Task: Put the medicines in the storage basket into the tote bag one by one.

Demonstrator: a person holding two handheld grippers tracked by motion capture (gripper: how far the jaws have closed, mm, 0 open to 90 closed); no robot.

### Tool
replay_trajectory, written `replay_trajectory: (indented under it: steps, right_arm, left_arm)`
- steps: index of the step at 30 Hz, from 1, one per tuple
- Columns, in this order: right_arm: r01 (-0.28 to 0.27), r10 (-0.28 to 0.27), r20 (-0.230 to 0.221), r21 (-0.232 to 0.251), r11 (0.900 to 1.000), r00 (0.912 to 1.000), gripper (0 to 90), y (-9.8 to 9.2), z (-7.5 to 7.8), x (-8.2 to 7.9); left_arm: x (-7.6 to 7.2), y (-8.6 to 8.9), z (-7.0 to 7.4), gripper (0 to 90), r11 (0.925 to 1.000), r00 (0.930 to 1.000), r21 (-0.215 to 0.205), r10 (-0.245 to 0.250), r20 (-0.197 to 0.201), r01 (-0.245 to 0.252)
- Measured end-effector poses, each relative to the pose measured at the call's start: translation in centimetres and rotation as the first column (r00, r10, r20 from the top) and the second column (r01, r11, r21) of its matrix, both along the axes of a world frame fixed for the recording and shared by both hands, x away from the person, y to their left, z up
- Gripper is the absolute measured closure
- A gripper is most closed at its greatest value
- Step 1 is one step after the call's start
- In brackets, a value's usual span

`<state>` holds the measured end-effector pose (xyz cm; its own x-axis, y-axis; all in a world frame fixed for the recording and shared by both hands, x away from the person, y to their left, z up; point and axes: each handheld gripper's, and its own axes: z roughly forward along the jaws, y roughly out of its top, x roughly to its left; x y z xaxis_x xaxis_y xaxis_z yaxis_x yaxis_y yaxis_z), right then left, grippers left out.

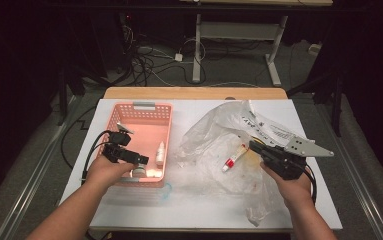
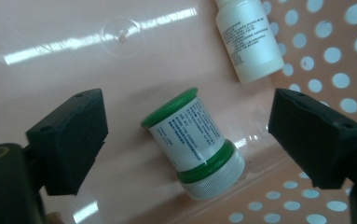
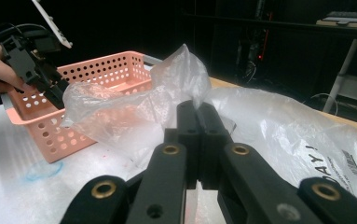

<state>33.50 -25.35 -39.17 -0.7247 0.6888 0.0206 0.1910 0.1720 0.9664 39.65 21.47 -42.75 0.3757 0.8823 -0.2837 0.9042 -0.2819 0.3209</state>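
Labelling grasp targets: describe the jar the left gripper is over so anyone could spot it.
Find the pink basket on the table's left. Inside, at its near end, the jar lies on its side. Unlike the plain white bottle beside it, it has green bands and a ribbed white cap.

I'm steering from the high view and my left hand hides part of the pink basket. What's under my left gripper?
Observer: A small white round jar with green rims lies on its side on the floor of the pink perforated plastic basket. It is between the open jaws of the left gripper, and they don't touch it.
Operator: Anything else near it?
Observer: A white plastic bottle lies just beyond it, beside the holed wall and apart from the jar.
Operator: Is my right gripper holding the bag?
Observer: It looks so. The right gripper has its jaws shut, and the clear plastic bag bunches up in a peak right at their tips.
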Motion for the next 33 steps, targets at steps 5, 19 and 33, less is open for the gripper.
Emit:
replay_trajectory:
  steps: [5, 19, 33]
  right_arm:
    - [0.0, 0.0, -0.001, 0.003, 1.0, 1.0, 90.0, -0.1, 0.0, 0.0]
    - [0.001, -0.001, 0.001, -0.002, 1.0, 1.0, 90.0, -0.1, 0.0, -0.1]
    - [-0.003, 0.003, -0.004, -0.002, 1.0, 1.0, 90.0, 0.0, -0.1, 0.1]
  left_arm:
    - [0.6, -0.5, -0.5, 17.3, 0.9992, 0.9964, 0.035, -0.018, -0.083, 0.021]
    - [1.2, -0.8, -1.1, 38.6, 0.9978, 0.9839, 0.054, -0.03, -0.176, 0.04]
    - [1.6, -1.5, -1.3, 52.5, 0.9899, 0.9779, 0.116, -0.057, -0.201, 0.082]
